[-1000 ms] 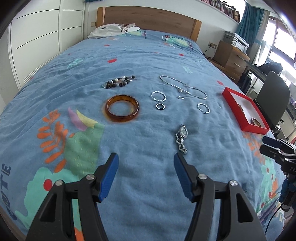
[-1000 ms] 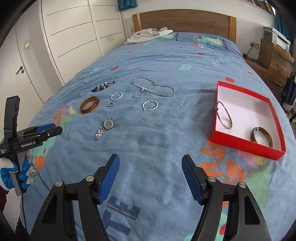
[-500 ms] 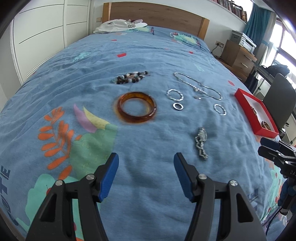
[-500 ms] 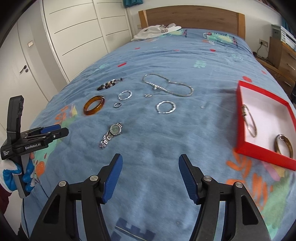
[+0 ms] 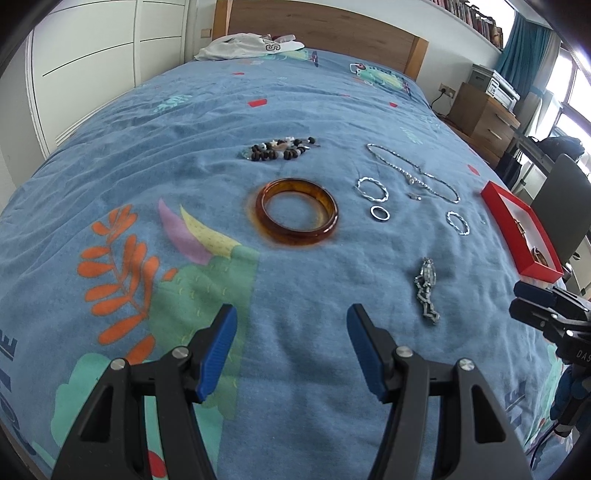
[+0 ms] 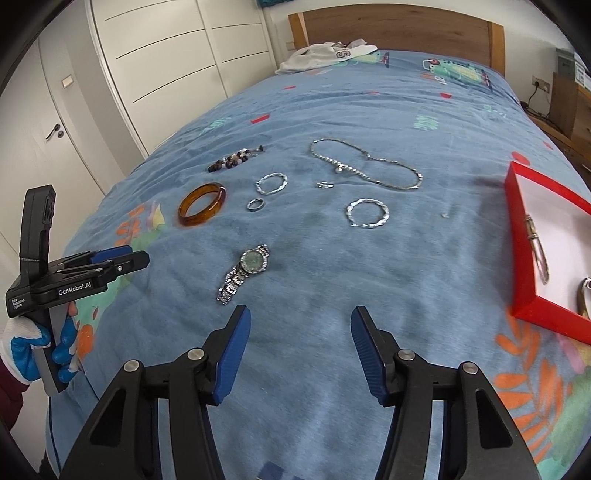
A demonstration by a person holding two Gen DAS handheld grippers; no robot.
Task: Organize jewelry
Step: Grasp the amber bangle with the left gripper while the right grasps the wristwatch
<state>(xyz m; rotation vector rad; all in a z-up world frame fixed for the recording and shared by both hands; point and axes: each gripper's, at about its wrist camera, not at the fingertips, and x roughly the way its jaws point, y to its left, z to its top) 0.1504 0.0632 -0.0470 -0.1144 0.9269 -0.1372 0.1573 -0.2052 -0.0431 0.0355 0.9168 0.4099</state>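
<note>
Both hand-held grippers hover over the bed with nothing in them. The left hand-held gripper has its blue pads spread wide, lined up with the amber bangle, which lies flat on the blue bedspread a bit ahead of it. The right hand-held gripper is just as wide open, and the silver wristwatch sits just ahead of its left pad, green dial facing up, band trailing toward the camera.

The rest of the jewelry is spread across the middle of the bed: a beaded bracelet beyond the bangle, a twisted silver hoop with a small silver ring just beside it, a long silver chain necklace farther back, and a second twisted hoop nearer the red box. That box is off to the right side, white inside, with a thin metal bangle and another bracelet already in it, only partly in frame. A white garment is bunched up by the wooden headboard.
</note>
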